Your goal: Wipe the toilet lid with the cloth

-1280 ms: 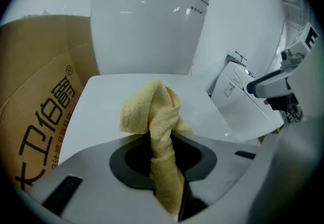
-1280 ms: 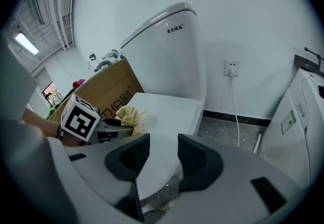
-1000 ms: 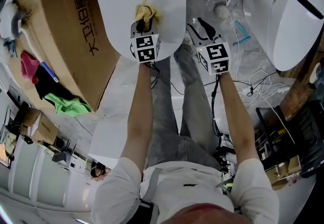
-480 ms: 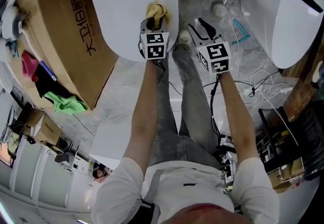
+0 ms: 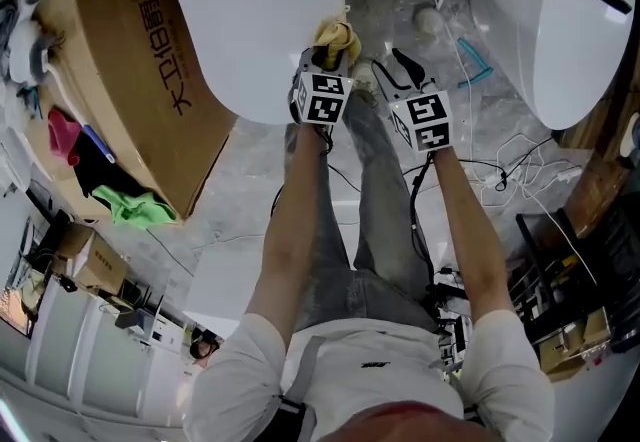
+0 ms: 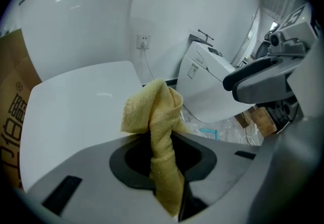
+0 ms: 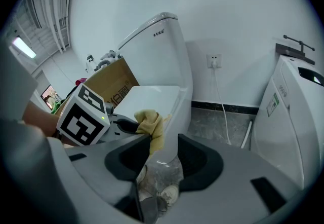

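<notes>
Left gripper jaws: the left gripper [image 6: 163, 170] is clamped tight on the cloth [image 6: 156, 116]. A strip of yellow towelling is pinched between the jaws, and the rest bunches up in a loose fold above them.
Cloth position: in the head view the cloth [image 5: 337, 34] sits at the right-hand edge of the toilet lid [image 5: 250, 30], just ahead of the left gripper [image 5: 325, 65]. Whether it presses on the lid or hangs just off it cannot be told.
Toilet lid: closed, white and glossy. In the left gripper view the toilet lid [image 6: 76, 111] spreads out to the left of the cloth, below the tank [image 6: 76, 10].
Right gripper jaws: the right gripper [image 7: 159, 167] stands partly open with nothing between its jaws — only the grey floor and a shoe [image 7: 164, 195] show through the gap.
Right gripper position: in the head view the right gripper [image 5: 398, 68] is off the lid, over the floor just to the right of the left one.
Left of the toilet: a cardboard box [image 5: 140, 80] touches it, with a green cloth [image 5: 135, 205] at the box's near corner.
Right of the toilet: a second toilet [image 5: 560, 20] stands well apart, and loose cables [image 5: 510, 160] lie on the floor.
Wall: a socket [image 6: 143, 41] with a cord hanging from it.
</notes>
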`<state>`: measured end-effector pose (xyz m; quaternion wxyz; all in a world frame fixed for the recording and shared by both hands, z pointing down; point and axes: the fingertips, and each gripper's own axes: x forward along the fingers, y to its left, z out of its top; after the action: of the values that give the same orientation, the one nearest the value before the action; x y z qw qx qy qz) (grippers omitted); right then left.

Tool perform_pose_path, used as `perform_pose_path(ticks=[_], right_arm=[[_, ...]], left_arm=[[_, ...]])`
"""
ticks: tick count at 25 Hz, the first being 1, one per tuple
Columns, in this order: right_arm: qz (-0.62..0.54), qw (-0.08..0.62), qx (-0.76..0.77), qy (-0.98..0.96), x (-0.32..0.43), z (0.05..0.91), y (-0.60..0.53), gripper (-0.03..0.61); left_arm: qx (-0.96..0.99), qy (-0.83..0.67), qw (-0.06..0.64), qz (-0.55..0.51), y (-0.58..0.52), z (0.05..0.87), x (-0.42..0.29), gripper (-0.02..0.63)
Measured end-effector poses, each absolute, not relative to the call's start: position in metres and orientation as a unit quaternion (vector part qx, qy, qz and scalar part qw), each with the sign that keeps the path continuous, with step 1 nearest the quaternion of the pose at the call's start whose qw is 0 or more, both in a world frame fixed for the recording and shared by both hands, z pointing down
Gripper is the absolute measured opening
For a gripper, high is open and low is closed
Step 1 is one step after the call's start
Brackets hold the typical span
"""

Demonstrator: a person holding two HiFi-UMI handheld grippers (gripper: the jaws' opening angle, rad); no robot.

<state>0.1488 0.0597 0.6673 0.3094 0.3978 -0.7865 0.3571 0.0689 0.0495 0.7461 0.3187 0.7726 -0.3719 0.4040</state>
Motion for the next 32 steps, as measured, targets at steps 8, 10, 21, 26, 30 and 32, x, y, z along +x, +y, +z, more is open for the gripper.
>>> perform_pose_path(ticks=[8, 10, 21, 26, 30, 32], right_arm=[[0.366, 0.318, 0.405, -0.775, 0.127, 0.674, 0.076, 0.189], [0.367, 0.320, 0.407, -0.773, 0.117, 0.674, 0.079, 0.189], [0.365, 0.330, 0.394, -0.776, 0.034, 0.672, 0.093, 0.189], [0.359, 0.340, 0.375, -0.784, -0.004, 0.674, 0.098, 0.189], [0.351, 0.347, 0.358, -0.792, -0.033, 0.676, 0.102, 0.189], [0.347, 0.351, 0.350, -0.796, -0.045, 0.675, 0.104, 0.189]], left_arm=[[0.808, -0.293, 0.305, 0.410, 0.074, 0.746, 0.070, 0.104], [0.817, -0.273, 0.302, 0.409, 0.081, 0.746, 0.067, 0.104], [0.829, -0.231, 0.307, 0.405, 0.118, 0.743, 0.005, 0.104], [0.828, -0.235, 0.315, 0.400, 0.128, 0.743, -0.032, 0.104], [0.826, -0.244, 0.319, 0.396, 0.132, 0.744, -0.060, 0.104], [0.824, -0.251, 0.321, 0.394, 0.133, 0.744, -0.073, 0.104]])
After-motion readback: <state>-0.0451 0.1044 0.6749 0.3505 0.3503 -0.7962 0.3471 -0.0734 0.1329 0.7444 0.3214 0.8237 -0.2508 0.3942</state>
